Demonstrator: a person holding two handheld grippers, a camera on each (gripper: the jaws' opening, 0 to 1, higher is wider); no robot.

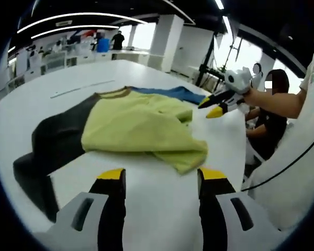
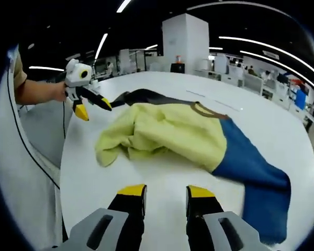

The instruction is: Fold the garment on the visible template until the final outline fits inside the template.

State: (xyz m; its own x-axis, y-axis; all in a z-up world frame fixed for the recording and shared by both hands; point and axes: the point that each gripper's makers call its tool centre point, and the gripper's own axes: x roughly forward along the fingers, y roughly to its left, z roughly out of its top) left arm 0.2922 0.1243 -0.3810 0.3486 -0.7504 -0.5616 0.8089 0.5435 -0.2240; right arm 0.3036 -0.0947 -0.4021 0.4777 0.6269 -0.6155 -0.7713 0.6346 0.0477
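A sweatshirt lies crumpled on the white table, its yellow-green body bunched over itself. It has a dark grey sleeve on the left and a blue sleeve on the far side. My left gripper hovers open over bare table just short of the yellow hem. In the right gripper view the same yellow body and blue sleeve lie ahead of my right gripper, which is open and holds nothing. Each gripper shows in the other's view, hand-held beside the garment: right gripper, left gripper.
A thin line is marked on the table beyond the garment. The table edge runs close on the right, where a person sits. Desks and people stand far back in the room.
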